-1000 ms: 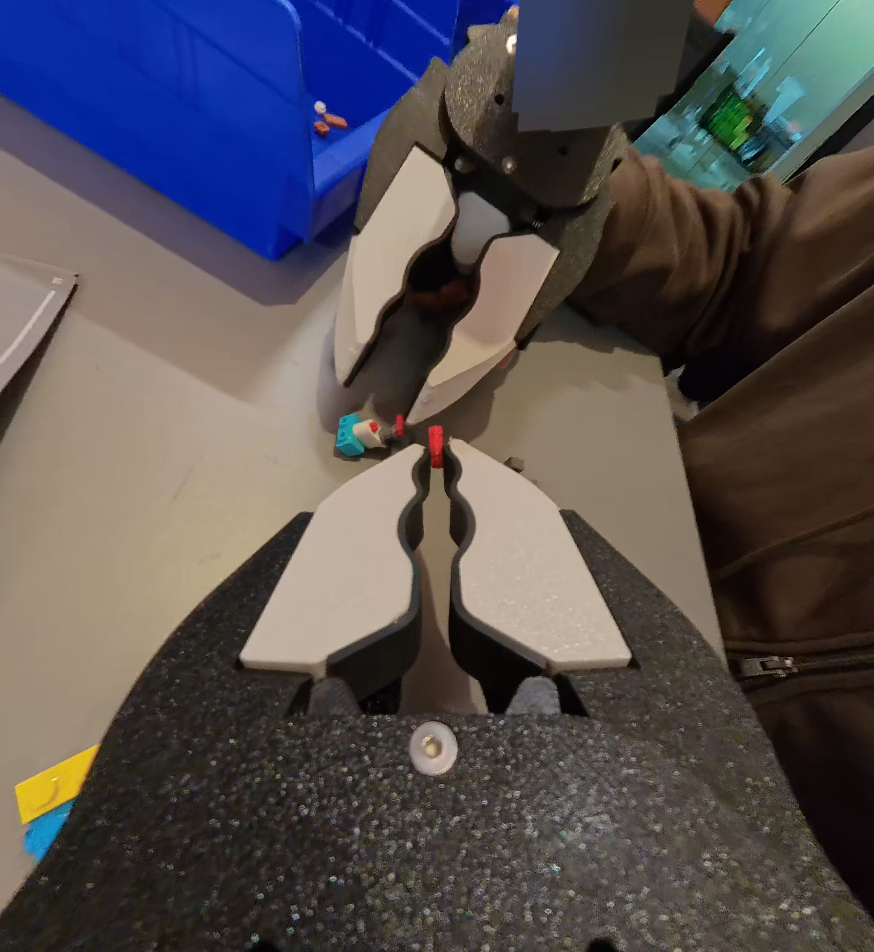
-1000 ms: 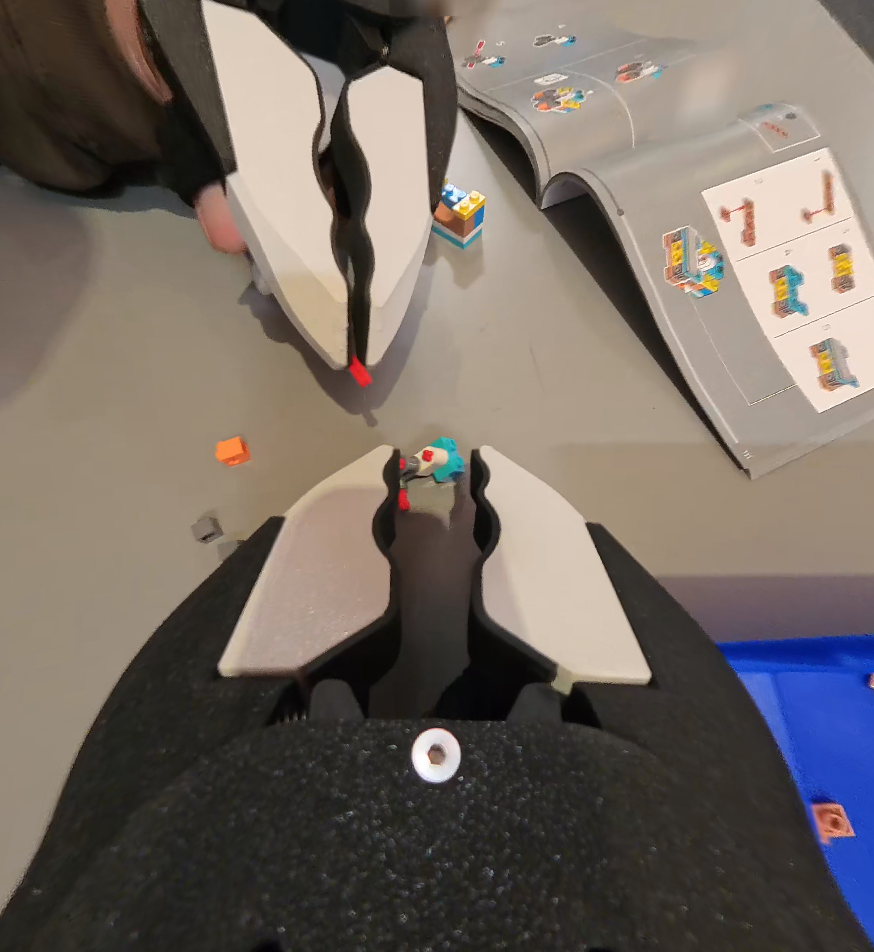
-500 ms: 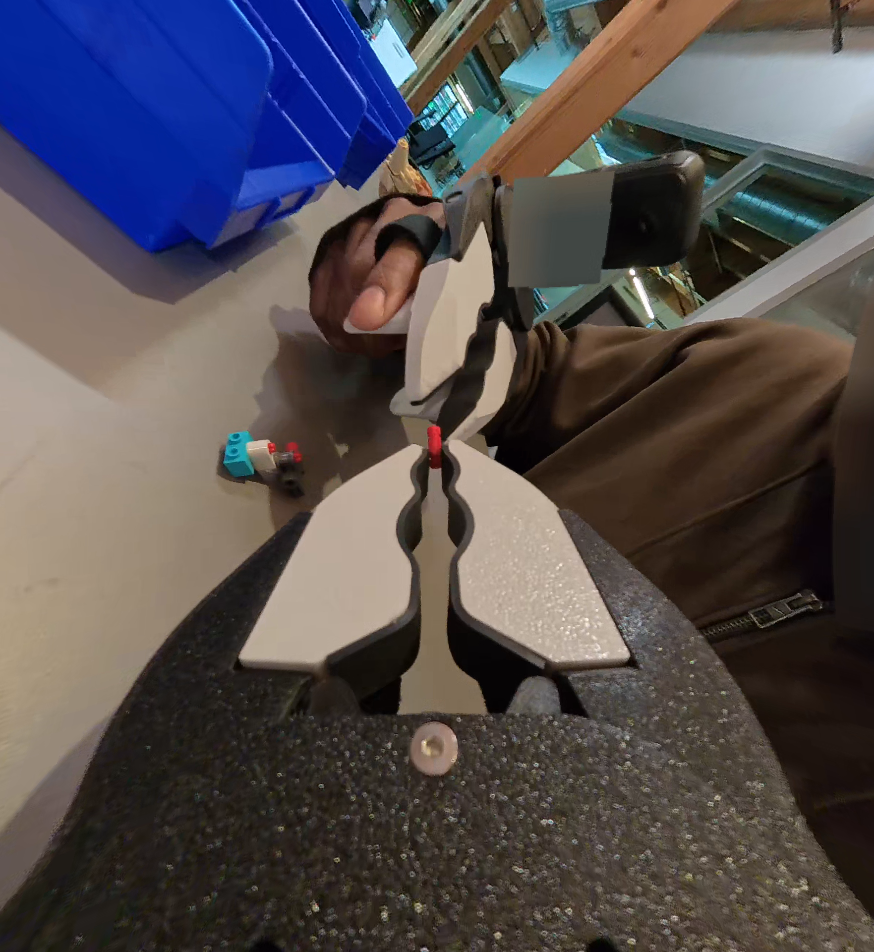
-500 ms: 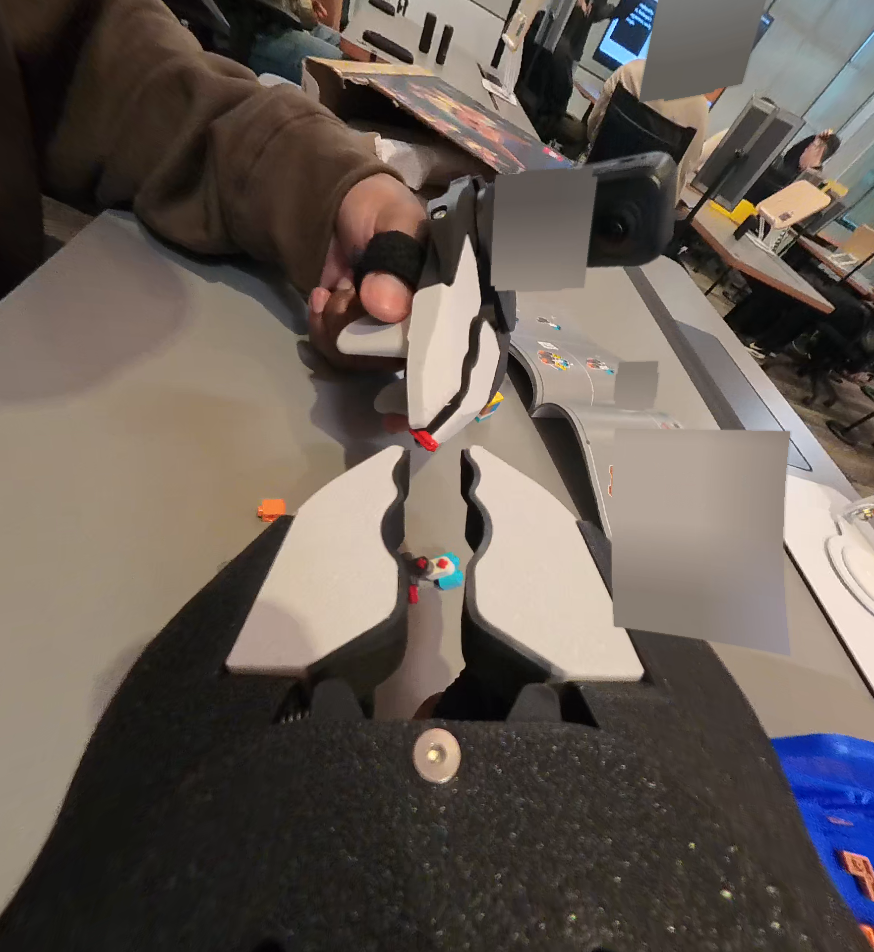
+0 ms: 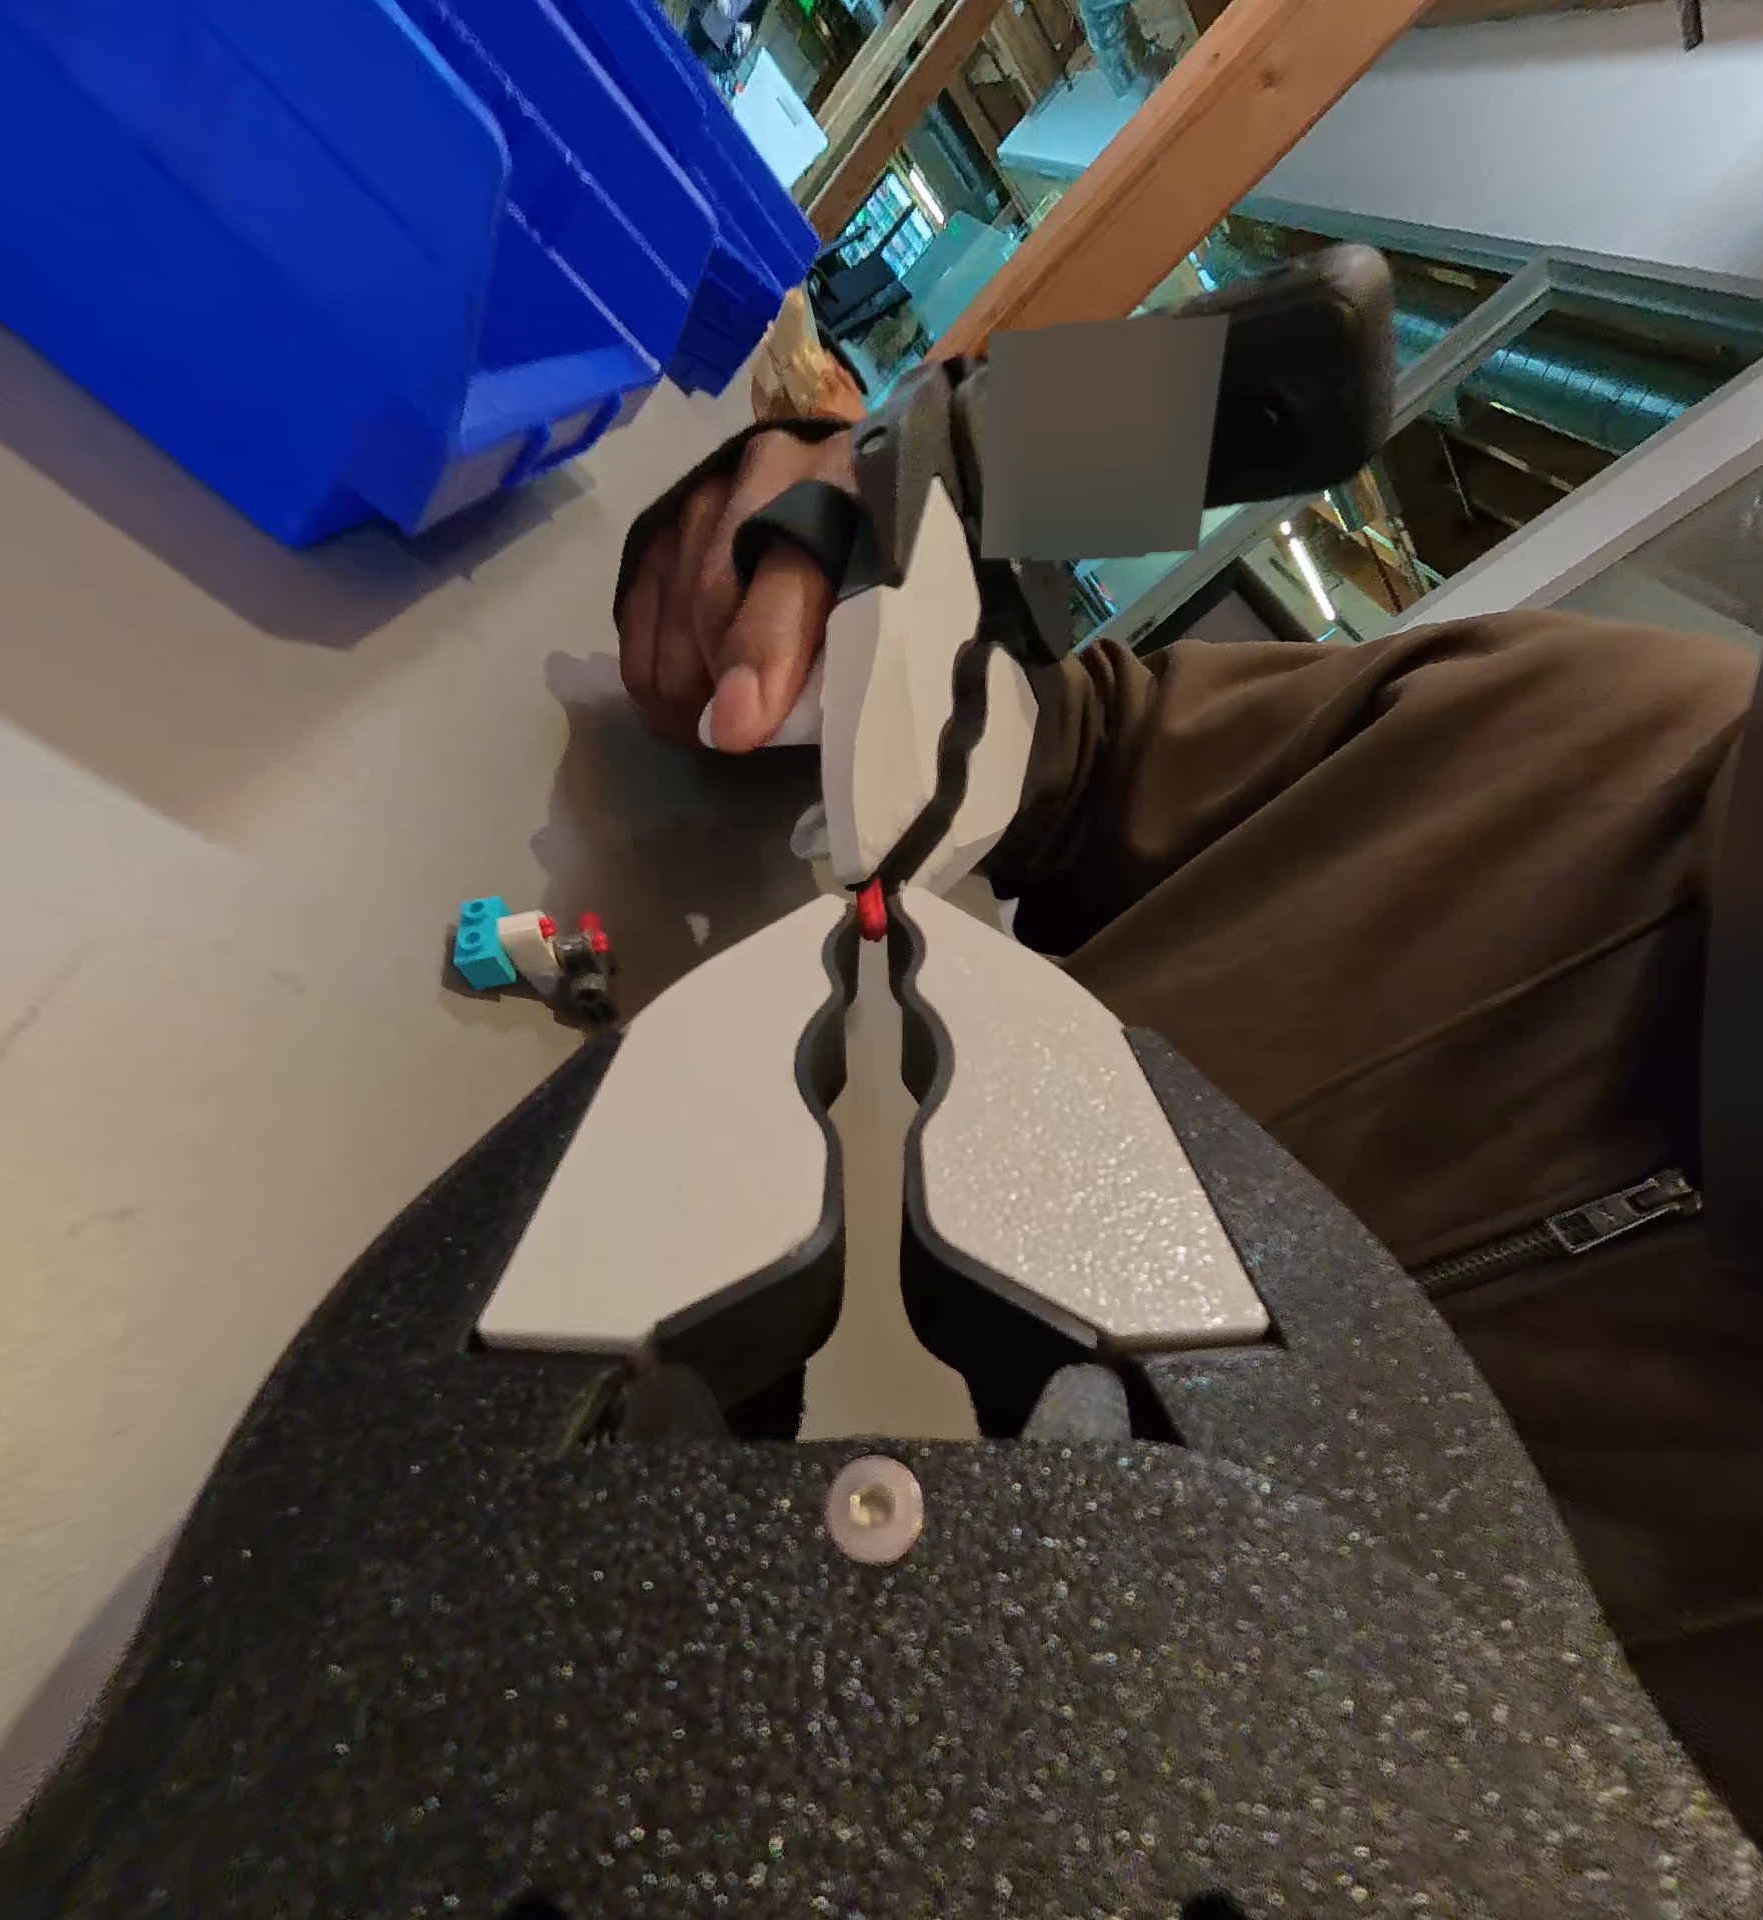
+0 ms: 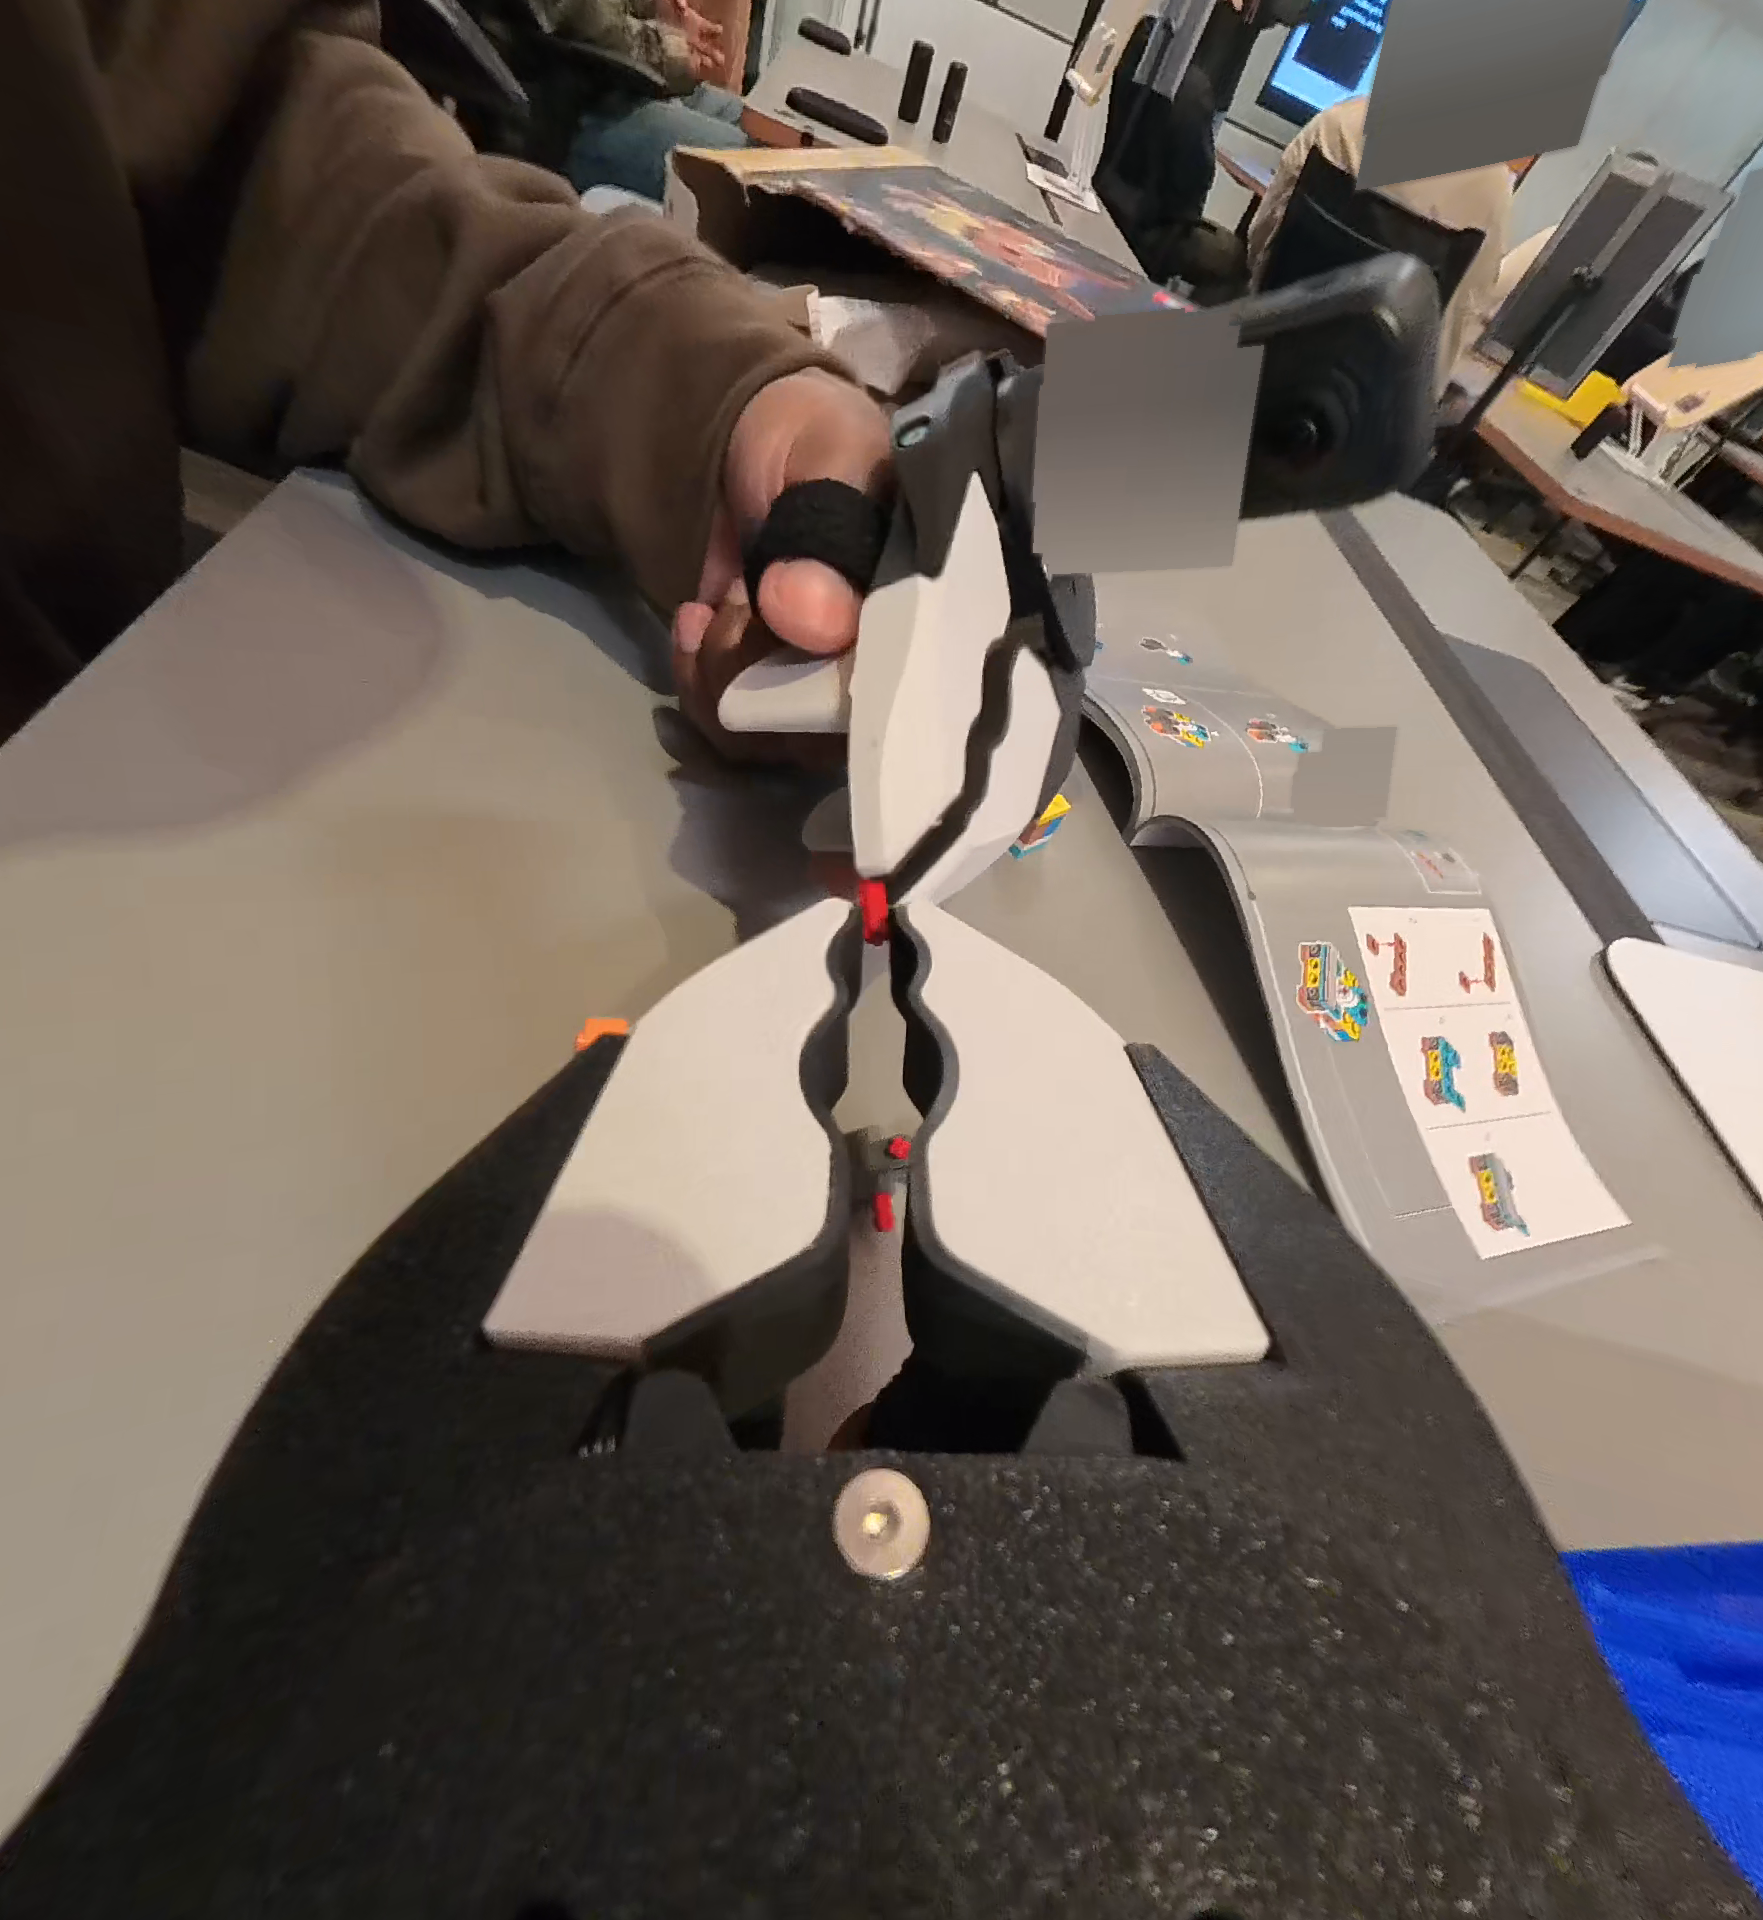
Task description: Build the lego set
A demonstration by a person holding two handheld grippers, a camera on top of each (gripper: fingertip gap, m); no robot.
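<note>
Both claws, left (image 5: 869, 928) and right (image 6: 872, 928), apparently pinch one red piece (image 5: 868, 912) tip to tip.

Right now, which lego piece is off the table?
The tiny red piece, pinched between the tips of both grippers. The teal-and-white assembly and orange brick lie on the table.

Red piece (image 5: 869, 914) mostly hidden between gripper tips.
</note>
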